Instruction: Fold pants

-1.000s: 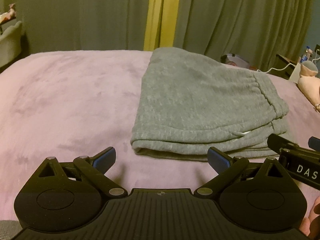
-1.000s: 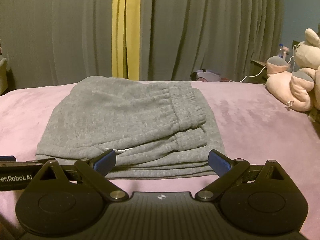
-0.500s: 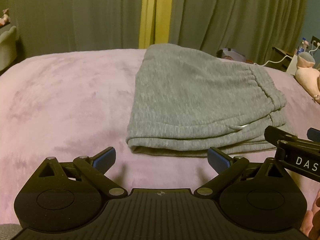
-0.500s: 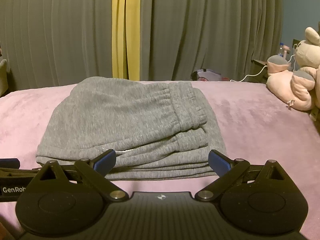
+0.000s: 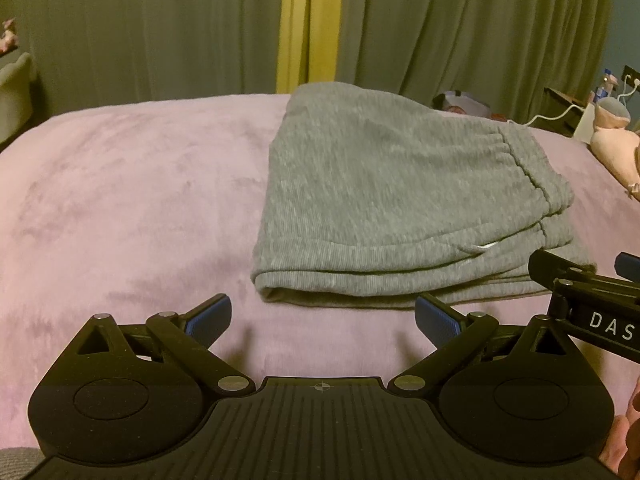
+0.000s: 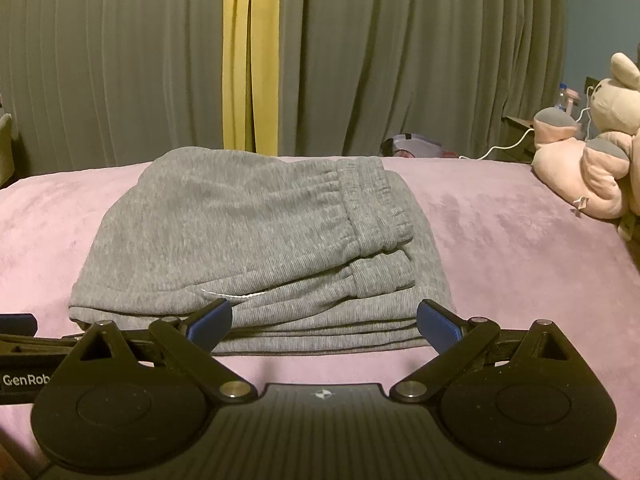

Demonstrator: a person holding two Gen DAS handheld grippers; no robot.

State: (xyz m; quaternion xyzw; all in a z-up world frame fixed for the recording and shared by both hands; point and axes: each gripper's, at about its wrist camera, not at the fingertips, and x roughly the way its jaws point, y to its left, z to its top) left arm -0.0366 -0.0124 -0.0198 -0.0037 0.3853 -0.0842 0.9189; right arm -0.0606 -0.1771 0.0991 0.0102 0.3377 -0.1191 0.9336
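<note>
Left wrist view shows your left gripper (image 5: 322, 320) with its fingers spread wide and holding nothing, hovering over bare pink blanket (image 5: 120, 208) just short of the pants (image 5: 392, 208). Over the last second you have drawn it back a little: the near fold now sits further from the blue pads, and the view has swung slightly to the right. The pants lie as a flat grey stack of several layers, waistband on the right side, white drawstring showing at the near edge. That reads as a finished fold, with you backing off rather than going in again.

At the right edge of this view your right gripper (image 5: 580, 292) sits close beside the left, low over the stack's near right corner. In the right wrist view your right gripper (image 6: 324, 320) is also spread and empty, hardly shifted from a second ago, with the stack centred just ahead of it.

Nothing lies between you and the pants. Further right, a plush toy (image 6: 592, 160) rests on the blanket, well apart from the stack. Behind hang curtains (image 6: 360, 60), with a white cable (image 6: 504, 146) beyond the bed.
</note>
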